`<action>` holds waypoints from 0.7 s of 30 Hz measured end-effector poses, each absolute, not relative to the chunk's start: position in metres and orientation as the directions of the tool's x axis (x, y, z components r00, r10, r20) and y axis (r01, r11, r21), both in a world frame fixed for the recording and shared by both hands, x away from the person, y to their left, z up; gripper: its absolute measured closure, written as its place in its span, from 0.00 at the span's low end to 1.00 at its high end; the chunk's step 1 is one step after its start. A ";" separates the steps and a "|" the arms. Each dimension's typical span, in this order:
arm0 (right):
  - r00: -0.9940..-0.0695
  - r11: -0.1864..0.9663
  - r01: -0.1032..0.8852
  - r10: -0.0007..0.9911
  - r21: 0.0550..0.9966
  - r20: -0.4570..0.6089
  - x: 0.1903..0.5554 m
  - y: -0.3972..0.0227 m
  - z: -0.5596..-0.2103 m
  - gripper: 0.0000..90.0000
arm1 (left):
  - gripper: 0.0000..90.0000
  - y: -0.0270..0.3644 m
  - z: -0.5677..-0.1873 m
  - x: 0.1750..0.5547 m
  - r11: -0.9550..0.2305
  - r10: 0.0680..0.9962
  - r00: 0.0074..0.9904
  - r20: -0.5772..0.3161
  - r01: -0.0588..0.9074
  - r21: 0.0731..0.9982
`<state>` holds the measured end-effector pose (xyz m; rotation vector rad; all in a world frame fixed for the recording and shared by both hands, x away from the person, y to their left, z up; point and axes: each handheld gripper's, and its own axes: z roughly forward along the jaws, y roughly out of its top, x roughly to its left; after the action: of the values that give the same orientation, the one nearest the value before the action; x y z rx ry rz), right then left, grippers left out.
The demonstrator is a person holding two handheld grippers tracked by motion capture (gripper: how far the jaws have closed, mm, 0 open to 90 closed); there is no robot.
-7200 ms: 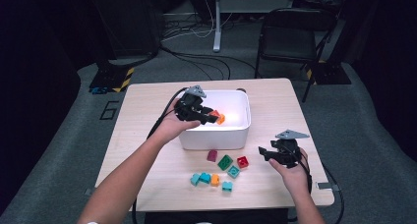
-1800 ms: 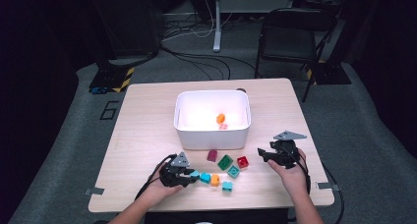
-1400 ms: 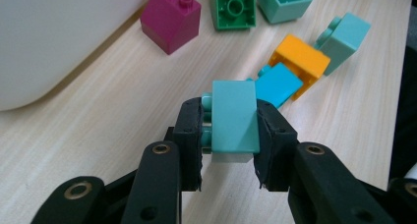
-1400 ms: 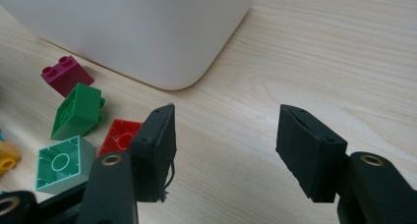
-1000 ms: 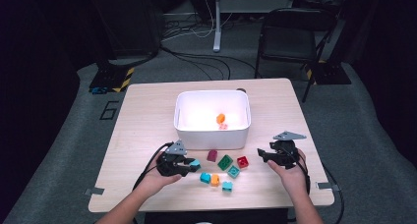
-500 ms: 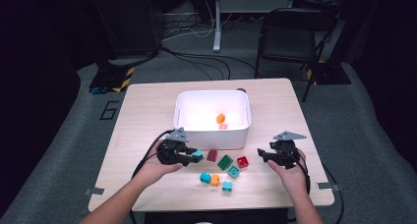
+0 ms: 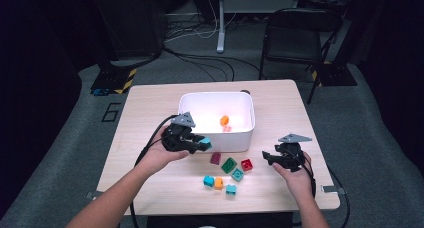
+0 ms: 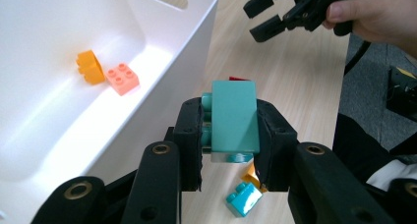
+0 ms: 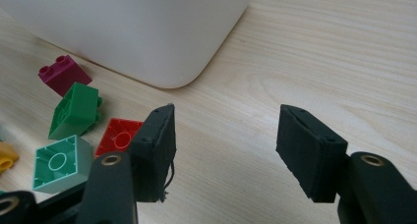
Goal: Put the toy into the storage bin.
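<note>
We carry the teal brick [image 8: 234, 118] clamped in the left gripper [image 7: 200, 144] just short of the white bin [image 7: 243, 138] rim, so it may clip the wall and slip out, while the right gripper [image 7: 270, 159] idles wide, empty, over the tabletop [image 7: 280, 103].

Glossy plastic teal brick [image 8: 234, 117], smooth white plastic bin [image 7: 248, 133], matt wood-grain table [image 7: 150, 103].

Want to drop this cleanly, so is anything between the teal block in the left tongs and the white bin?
Only the bin's near wall. The left tongs hold the teal block beside that wall; inside, an orange block and a pink block leave bare floor.
</note>
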<state>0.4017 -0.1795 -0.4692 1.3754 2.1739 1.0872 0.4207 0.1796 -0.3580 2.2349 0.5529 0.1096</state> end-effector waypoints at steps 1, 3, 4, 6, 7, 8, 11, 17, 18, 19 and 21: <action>-0.469 0.235 0.610 0.877 0.757 0.106 0.402 -0.180 -0.469 0.43 | 0.75 0.179 -0.355 0.422 -0.574 0.421 0.901 -0.101 0.351 0.739; -0.469 0.236 0.611 0.877 0.756 0.106 0.402 -0.180 -0.469 0.43 | 0.75 0.177 -0.351 0.426 -0.570 0.423 0.901 -0.098 0.348 0.744; -0.468 0.237 0.611 0.878 0.755 0.104 0.402 -0.179 -0.469 0.43 | 0.75 0.176 -0.349 0.428 -0.567 0.424 0.900 -0.101 0.351 0.745; -0.468 0.237 0.612 0.878 0.755 0.104 0.402 -0.179 -0.470 0.43 | 0.75 0.175 -0.348 0.430 -0.569 0.424 0.900 -0.098 0.348 0.745; -0.468 0.237 0.612 0.878 0.754 0.104 0.402 -0.179 -0.470 0.43 | 0.75 0.172 -0.345 0.435 -0.572 0.418 0.903 -0.097 0.345 0.745; -0.468 0.237 0.612 0.878 0.754 0.104 0.402 -0.179 -0.470 0.43 | 0.75 0.170 -0.344 0.437 -0.573 0.416 0.904 -0.095 0.342 0.745; -0.468 0.237 0.612 0.878 0.754 0.104 0.402 -0.180 -0.470 0.43 | 0.75 0.168 -0.342 0.443 -0.570 0.414 0.905 -0.094 0.339 0.749; -0.466 0.235 0.612 0.879 0.755 0.104 0.402 -0.181 -0.470 0.43 | 0.75 0.158 -0.336 0.465 -0.563 0.416 0.905 -0.088 0.332 0.757; -0.466 0.236 0.612 0.879 0.755 0.104 0.402 -0.181 -0.470 0.43 | 0.75 0.157 -0.335 0.468 -0.564 0.411 0.908 -0.084 0.326 0.759; -0.466 0.236 0.612 0.879 0.755 0.104 0.402 -0.181 -0.470 0.43 | 0.75 0.157 -0.335 0.468 -0.564 0.411 0.908 -0.084 0.326 0.759; -0.465 0.234 0.613 0.879 0.755 0.105 0.402 -0.181 -0.470 0.43 | 0.75 0.152 -0.336 0.479 -0.563 0.417 0.905 -0.081 0.327 0.759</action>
<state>0.4021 -0.1805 -0.4697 1.3803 2.1710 1.0832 0.4785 0.1523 -0.3356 2.2150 0.5293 0.1348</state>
